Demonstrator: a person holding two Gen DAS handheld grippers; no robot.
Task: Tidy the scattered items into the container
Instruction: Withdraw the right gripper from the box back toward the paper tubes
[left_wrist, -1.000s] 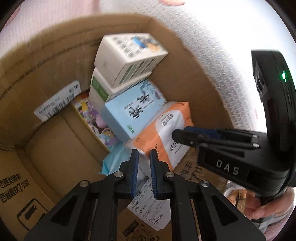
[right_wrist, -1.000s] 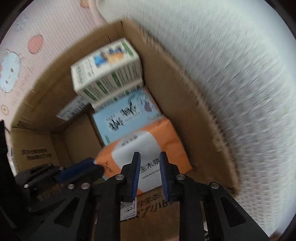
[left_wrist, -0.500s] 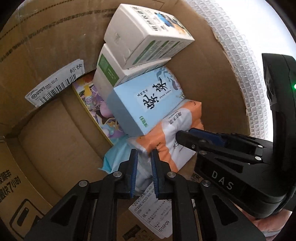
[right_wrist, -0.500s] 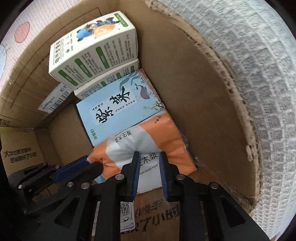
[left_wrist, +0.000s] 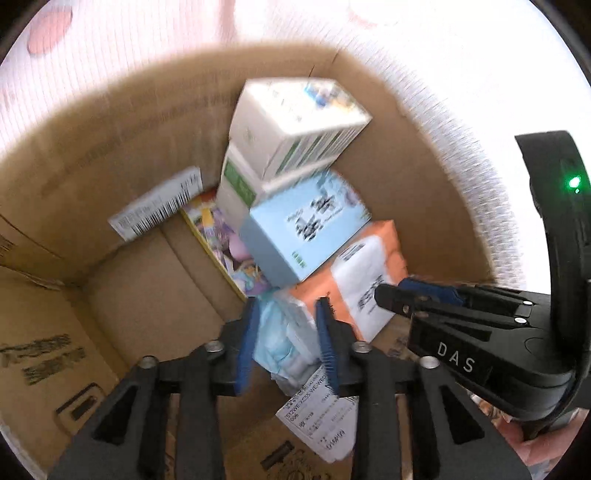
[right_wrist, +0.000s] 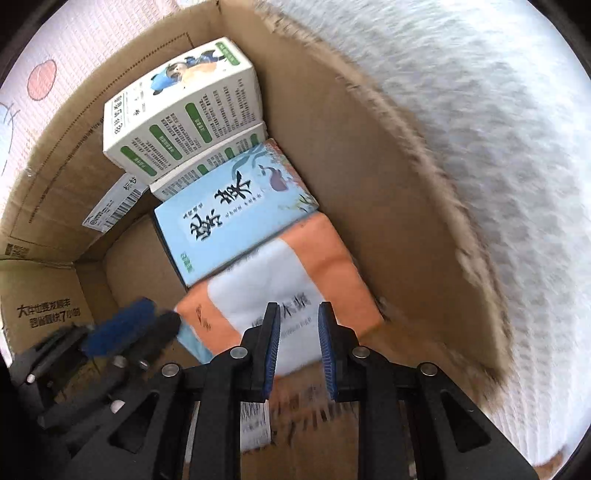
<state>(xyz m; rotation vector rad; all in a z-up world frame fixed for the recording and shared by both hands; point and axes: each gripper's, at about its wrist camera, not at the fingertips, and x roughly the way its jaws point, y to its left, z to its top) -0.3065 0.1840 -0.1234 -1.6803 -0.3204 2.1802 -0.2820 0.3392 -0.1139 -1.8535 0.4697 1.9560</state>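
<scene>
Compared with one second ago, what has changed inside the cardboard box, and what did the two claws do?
The left claw was shut; its jaws are now opening, with the light blue soft pack seen between them, apparently let go. The view has drawn back a little from the cardboard box. The right claw stays narrowly apart above the orange tissue pack, holding nothing. The stacked white-green boxes and blue box have not moved.

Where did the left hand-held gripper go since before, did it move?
Yes. The left hand-held gripper backed up from the cardboard box floor; more rim shows now. Its jaws are opening, pale blue pack between them.
</scene>
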